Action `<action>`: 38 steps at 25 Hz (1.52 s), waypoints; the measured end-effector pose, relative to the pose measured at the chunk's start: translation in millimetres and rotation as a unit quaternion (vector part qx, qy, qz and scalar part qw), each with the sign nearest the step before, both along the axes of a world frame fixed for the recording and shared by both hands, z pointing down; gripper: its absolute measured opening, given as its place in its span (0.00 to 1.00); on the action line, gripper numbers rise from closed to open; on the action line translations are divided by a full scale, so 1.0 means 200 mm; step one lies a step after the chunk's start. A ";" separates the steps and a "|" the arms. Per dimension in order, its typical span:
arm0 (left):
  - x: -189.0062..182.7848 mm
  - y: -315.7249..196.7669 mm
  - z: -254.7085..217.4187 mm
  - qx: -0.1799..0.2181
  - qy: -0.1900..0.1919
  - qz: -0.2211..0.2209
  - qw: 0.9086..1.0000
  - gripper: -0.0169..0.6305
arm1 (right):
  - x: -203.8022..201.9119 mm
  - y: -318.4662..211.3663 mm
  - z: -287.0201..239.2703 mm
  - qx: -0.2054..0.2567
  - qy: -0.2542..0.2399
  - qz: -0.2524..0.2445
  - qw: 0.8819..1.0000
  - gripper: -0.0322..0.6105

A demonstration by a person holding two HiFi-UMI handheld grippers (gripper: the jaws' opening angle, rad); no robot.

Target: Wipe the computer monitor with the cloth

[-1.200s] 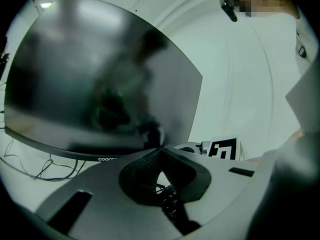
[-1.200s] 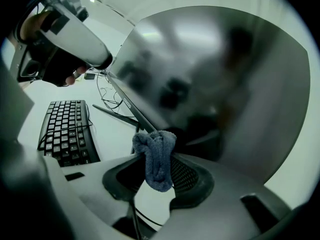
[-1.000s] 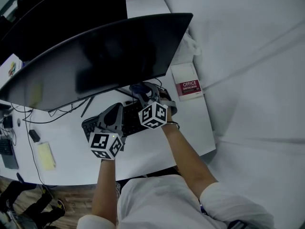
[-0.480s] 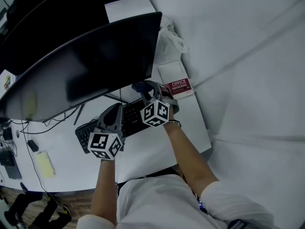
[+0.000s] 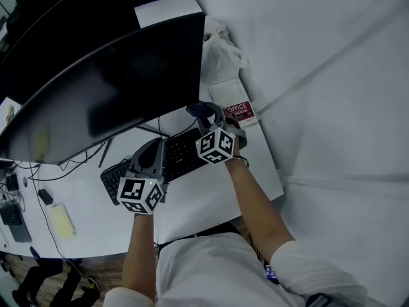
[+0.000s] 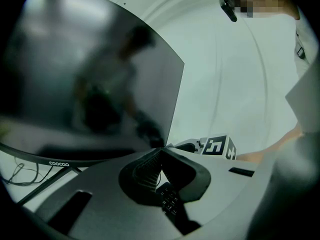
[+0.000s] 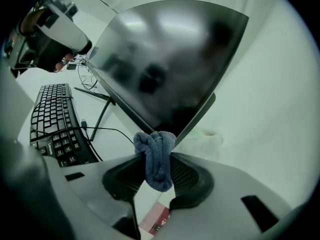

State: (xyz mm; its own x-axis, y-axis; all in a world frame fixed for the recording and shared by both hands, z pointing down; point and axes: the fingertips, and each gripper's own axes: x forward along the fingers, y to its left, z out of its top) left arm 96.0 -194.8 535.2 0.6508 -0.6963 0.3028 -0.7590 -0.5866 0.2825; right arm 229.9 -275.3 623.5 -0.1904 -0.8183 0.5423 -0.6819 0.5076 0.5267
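Note:
The wide curved dark monitor (image 5: 108, 88) stands on the white desk (image 5: 198, 200) and fills much of both gripper views (image 6: 95, 79) (image 7: 165, 59). My right gripper (image 5: 203, 112) is shut on a bunched blue cloth (image 7: 156, 156), which sticks up between its jaws just below the monitor's lower right corner; the cloth (image 5: 198, 109) is apart from the screen. My left gripper (image 5: 151, 157) hovers over the keyboard below the screen's lower edge. Its fingertips (image 6: 159, 153) meet with nothing between them.
A black keyboard (image 5: 174, 155) lies under both grippers, with cables (image 5: 77, 151) running to the monitor stand. A red and white book (image 5: 234, 110) and a white plastic bag (image 5: 221, 51) sit at the desk's right end. A yellow pad (image 5: 61, 221) lies at the left.
My right gripper has moved up and to the right with the cloth, closer to the monitor's lower right corner. The left gripper has stayed over the keyboard.

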 end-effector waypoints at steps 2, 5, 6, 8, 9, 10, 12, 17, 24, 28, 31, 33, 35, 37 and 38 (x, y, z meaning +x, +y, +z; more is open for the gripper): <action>-0.02 0.02 -0.01 0.002 0.000 -0.001 1.000 0.04 | 0.03 0.01 -0.01 0.003 -0.002 0.010 1.000 0.27; -0.07 0.07 -0.03 0.003 0.000 -0.006 1.000 0.04 | 0.06 0.05 -0.03 0.007 -0.004 0.025 1.000 0.27; -0.10 0.09 -0.03 0.002 0.000 -0.008 1.000 0.04 | 0.06 0.07 -0.04 0.008 -0.008 0.031 0.999 0.27; -0.15 0.14 -0.04 0.003 0.000 -0.014 1.000 0.04 | 0.06 0.12 -0.08 0.015 -0.023 0.042 0.999 0.27; -0.18 0.16 -0.04 0.003 -0.001 -0.017 1.000 0.04 | 0.06 0.15 -0.10 0.021 -0.034 0.045 0.998 0.27; -0.21 0.19 -0.05 0.004 -0.002 -0.018 1.000 0.04 | 0.05 0.18 -0.13 0.026 -0.046 0.048 0.997 0.27; -0.27 0.25 -0.06 0.006 -0.005 -0.020 1.000 0.04 | 0.02 0.26 -0.21 0.036 -0.081 0.051 0.995 0.27; -0.44 0.47 -0.16 0.022 -0.003 -0.022 0.999 0.04 | -0.12 0.57 -0.45 0.049 -0.243 0.067 0.966 0.27; -0.71 0.90 -0.39 0.064 0.008 -0.021 0.998 0.04 | -0.33 1.17 -0.81 0.065 -0.439 0.093 0.891 0.27; -0.82 1.14 -0.49 0.087 0.015 -0.017 0.996 0.04 | -0.48 1.46 -0.94 0.073 -0.448 0.078 0.888 0.27; -0.87 1.29 -0.52 0.094 0.017 -0.011 0.995 0.04 | -0.54 1.64 -1.00 0.082 -0.444 0.073 0.889 0.27; -0.90 1.37 -0.53 0.095 0.016 -0.010 0.995 0.04 | -0.58 1.73 -1.04 0.087 -0.438 0.067 0.892 0.27; -0.93 1.44 -0.54 0.096 0.015 -0.011 0.995 0.04 | -0.60 1.81 -1.06 0.086 -0.437 0.061 0.893 0.27; -0.94 1.49 -0.56 0.099 0.015 -0.013 0.995 0.04 | -0.62 1.88 -1.07 0.084 -0.435 0.057 0.895 0.27; -0.94 1.52 -0.57 0.101 0.015 -0.014 0.995 0.04 | -0.62 1.90 -1.07 0.081 -0.433 0.055 0.896 0.27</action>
